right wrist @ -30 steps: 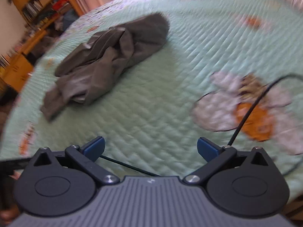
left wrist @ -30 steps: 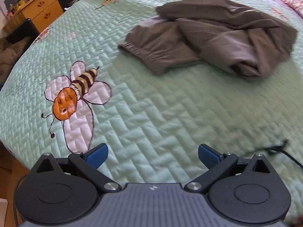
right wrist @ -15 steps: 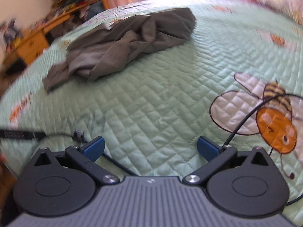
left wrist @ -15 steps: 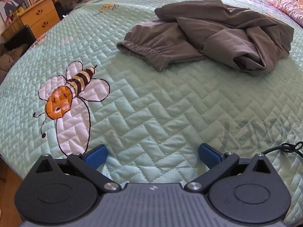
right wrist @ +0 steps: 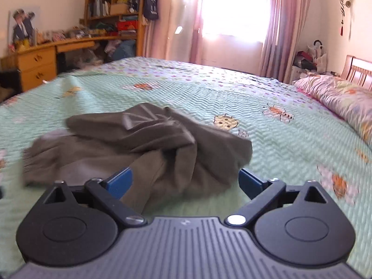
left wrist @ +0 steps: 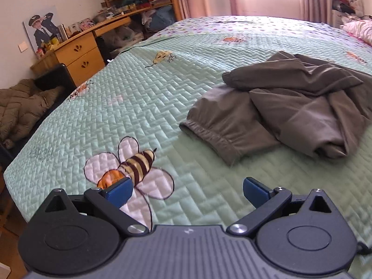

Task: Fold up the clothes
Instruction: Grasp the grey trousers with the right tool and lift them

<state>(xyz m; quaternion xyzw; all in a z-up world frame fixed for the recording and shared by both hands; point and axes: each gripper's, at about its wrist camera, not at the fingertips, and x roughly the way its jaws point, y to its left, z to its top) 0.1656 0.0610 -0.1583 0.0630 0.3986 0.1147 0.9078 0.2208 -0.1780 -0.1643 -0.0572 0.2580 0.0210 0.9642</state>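
A crumpled pair of grey-brown trousers (left wrist: 279, 107) lies on the green quilted bedspread (left wrist: 144, 97), with an elastic cuff (left wrist: 209, 139) pointing toward me. My left gripper (left wrist: 186, 191) is open and empty, low over the quilt, short of the cuff and to its left. In the right wrist view the trousers (right wrist: 139, 144) lie just beyond my right gripper (right wrist: 186, 183), which is open and empty, its blue fingertips (right wrist: 119, 182) close to the near edge of the heap.
An embroidered bee (left wrist: 130, 169) is under the left gripper. A wooden desk with drawers (left wrist: 76, 53) and bookshelves (right wrist: 111, 4) stand left of the bed. A padded jacket (left wrist: 18, 107) lies by the bed's left edge. A pillow (right wrist: 341, 97) is at the right.
Both grippers have tilted up and moved toward the trousers; the room now shows. The right gripper has swung left so the trousers lie straight ahead. Both stay open.
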